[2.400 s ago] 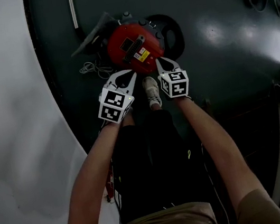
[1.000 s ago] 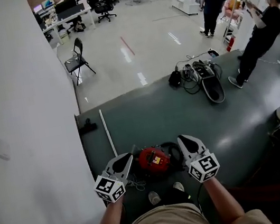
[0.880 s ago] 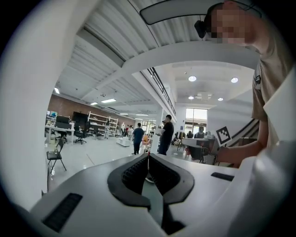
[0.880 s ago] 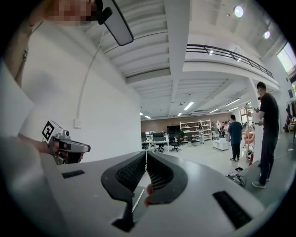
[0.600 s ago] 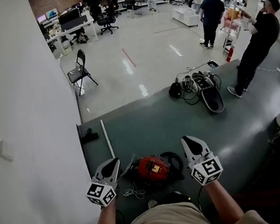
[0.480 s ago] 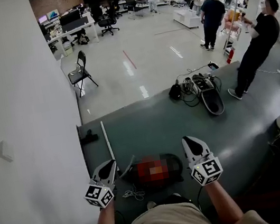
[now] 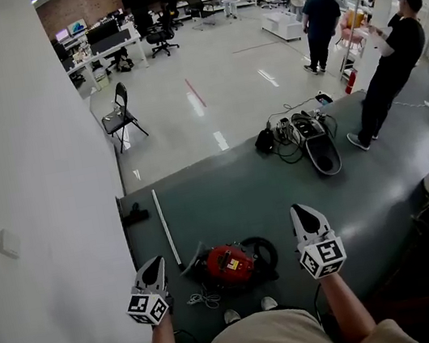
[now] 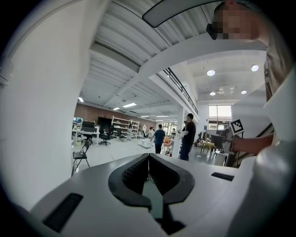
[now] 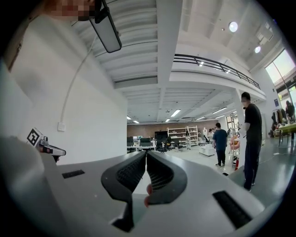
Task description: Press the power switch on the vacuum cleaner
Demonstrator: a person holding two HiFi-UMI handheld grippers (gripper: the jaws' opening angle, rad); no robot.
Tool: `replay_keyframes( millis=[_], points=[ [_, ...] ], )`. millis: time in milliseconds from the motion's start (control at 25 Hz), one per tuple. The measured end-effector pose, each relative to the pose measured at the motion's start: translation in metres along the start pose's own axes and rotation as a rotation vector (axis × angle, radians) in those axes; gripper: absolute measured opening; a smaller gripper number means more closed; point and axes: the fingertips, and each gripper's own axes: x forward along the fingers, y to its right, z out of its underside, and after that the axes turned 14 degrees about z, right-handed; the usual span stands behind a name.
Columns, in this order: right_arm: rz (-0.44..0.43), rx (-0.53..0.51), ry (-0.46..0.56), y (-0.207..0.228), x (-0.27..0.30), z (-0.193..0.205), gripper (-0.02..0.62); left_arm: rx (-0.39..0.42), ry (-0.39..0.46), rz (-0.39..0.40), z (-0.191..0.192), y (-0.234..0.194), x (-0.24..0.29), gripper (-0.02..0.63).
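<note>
– Vacuum cleaner, where?
– On the dark green floor, just ahead of the person's shoes. Red body, black hose curled at its right, loose white cord at its near left. A white tube lies on the floor just beyond it on the left.
– Grippers touching it?
– No. Left gripper is out to its left by the white wall; right gripper is out to its right. Both clear of it, vacuum between them in the head view. Both gripper views look out level across the room, not down at the vacuum.
– Jaws, left?
– Pressed together at the tips, only the oval hollow behind them open. Nothing in there.
– Right?
– Same, tips together, nothing pinched. A bit of pink shows low behind the pads; can't tell what.
– Switch visible?
– Too small to make out.
– Rest of scene, quick.
– Pile of cables and gear farther back on the green floor, one person standing beside it, another on the pale floor beyond, a folding chair at left, desks and shelves at the back.
</note>
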Motion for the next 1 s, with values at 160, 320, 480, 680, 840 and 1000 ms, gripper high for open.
replay_keyframes(
  millis=[160, 320, 480, 680, 840, 1000],
  points=[
    [0.009, 0.005, -0.018, 0.018, 0.002, 0.011, 0.015, -0.003, -0.02, -0.017, 0.012, 0.002, 0.008, 0.009],
    [0.003, 0.02, -0.037, 0.03, 0.005, 0.026, 0.015, -0.018, -0.037, -0.027, 0.028, 0.006, 0.018, 0.009],
    [-0.006, 0.01, -0.05, 0.037, 0.006, 0.033, 0.014, -0.02, -0.051, -0.029, 0.033, 0.011, 0.026, 0.009],
    [-0.012, 0.008, -0.059, 0.044, 0.007, 0.038, 0.014, -0.014, -0.058, -0.028, 0.033, 0.018, 0.034, 0.009],
    [-0.016, -0.012, -0.075, 0.041, 0.007, 0.047, 0.012, -0.017, -0.064, -0.028, 0.037, 0.019, 0.036, 0.009],
    [-0.024, -0.016, -0.091, 0.038, 0.009, 0.053, 0.012, -0.025, -0.07, -0.017, 0.039, 0.024, 0.042, 0.009]
  ],
)
